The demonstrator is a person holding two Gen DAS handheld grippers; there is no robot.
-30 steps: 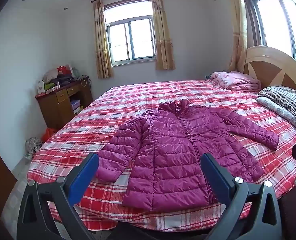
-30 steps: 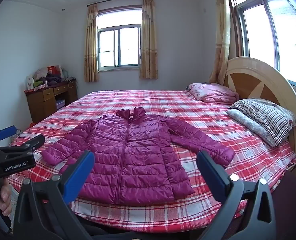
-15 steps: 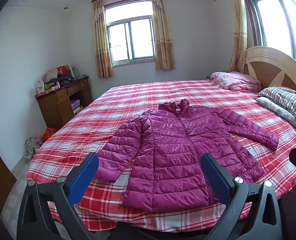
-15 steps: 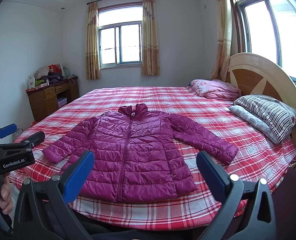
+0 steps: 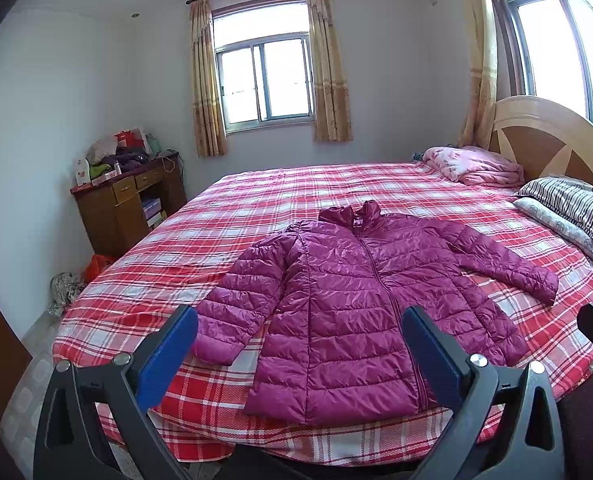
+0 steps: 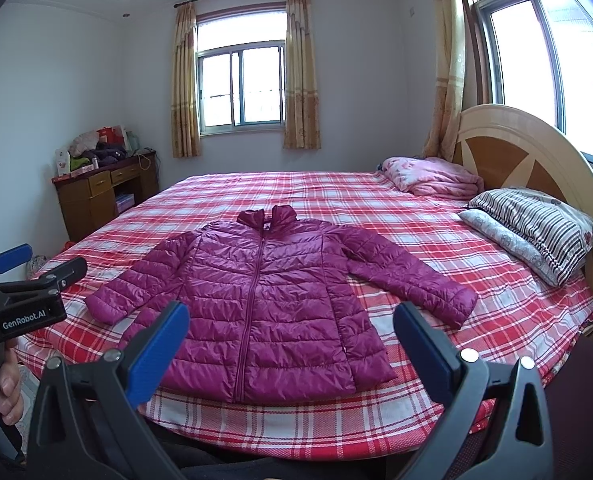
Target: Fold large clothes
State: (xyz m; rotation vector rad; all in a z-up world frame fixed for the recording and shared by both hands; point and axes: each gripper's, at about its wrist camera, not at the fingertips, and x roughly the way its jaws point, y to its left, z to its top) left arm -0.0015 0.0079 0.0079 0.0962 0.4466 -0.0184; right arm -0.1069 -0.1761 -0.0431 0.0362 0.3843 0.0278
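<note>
A magenta quilted puffer jacket lies flat and zipped on the red plaid bed, sleeves spread, collar pointing away. It also shows in the right wrist view. My left gripper is open and empty, held in front of the bed's near edge, short of the jacket's hem and left sleeve. My right gripper is open and empty, also short of the hem. The left gripper's body shows at the left edge of the right wrist view.
A striped pillow and a folded pink blanket lie by the wooden headboard on the right. A wooden desk with clutter stands at the left wall. Bags lie on the floor near it.
Both grippers have drifted slightly; the jacket sits a little higher in the right wrist view. The jacket has not moved and the jaws stay open.
</note>
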